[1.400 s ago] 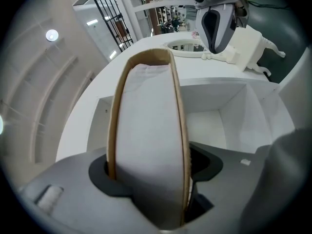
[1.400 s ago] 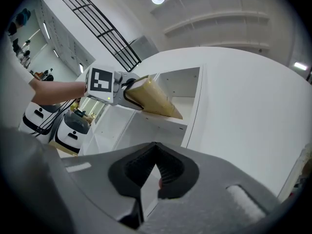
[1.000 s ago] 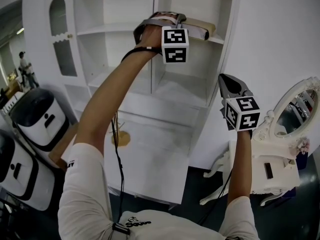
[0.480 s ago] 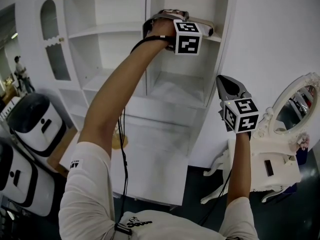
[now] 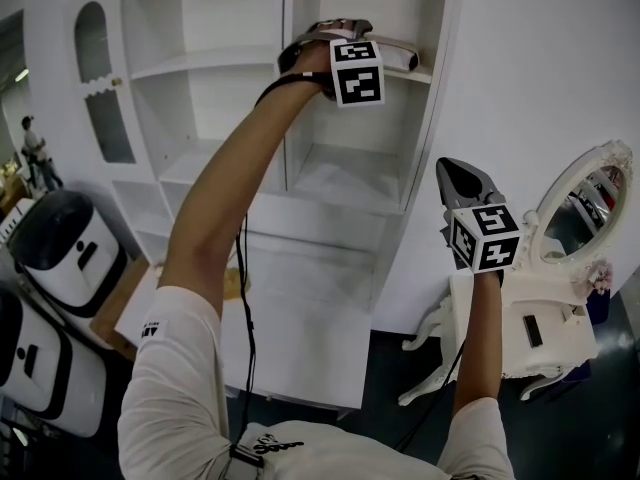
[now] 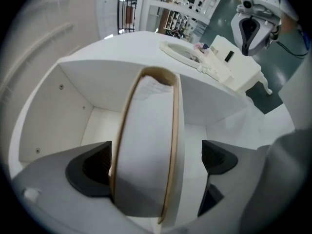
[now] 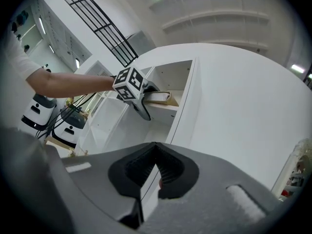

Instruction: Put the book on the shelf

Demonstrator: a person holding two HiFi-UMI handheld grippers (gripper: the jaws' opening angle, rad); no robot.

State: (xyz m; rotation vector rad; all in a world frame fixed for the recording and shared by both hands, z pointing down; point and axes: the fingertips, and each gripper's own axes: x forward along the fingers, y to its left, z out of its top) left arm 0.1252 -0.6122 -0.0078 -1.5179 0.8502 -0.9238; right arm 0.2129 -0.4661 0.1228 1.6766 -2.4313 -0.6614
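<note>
The book (image 5: 396,56), tan-covered with white pages, lies flat on the upper shelf (image 5: 425,76) of the white bookcase. My left gripper (image 5: 345,36) is raised to that shelf, around the book's near end. In the left gripper view the book (image 6: 146,150) sits between the jaws of the left gripper (image 6: 155,167), which are opening. The right pad (image 6: 219,160) stands clear of the cover and the left pad (image 6: 90,172) is right beside it. My right gripper (image 5: 455,173) hangs lower to the right, shut and empty, and it is seen again as the right gripper (image 7: 156,172) in its own view.
A white dressing table with an oval mirror (image 5: 585,218) stands at the right. Two white robots (image 5: 70,248) are at the lower left and a person (image 5: 30,153) stands far behind them. Lower shelf compartments (image 5: 345,183) and the cabinet base (image 5: 300,318) lie below my arms.
My left gripper carried the book to the right, deeper onto the shelf, and has since eased back a little. The right gripper has hardly moved.
</note>
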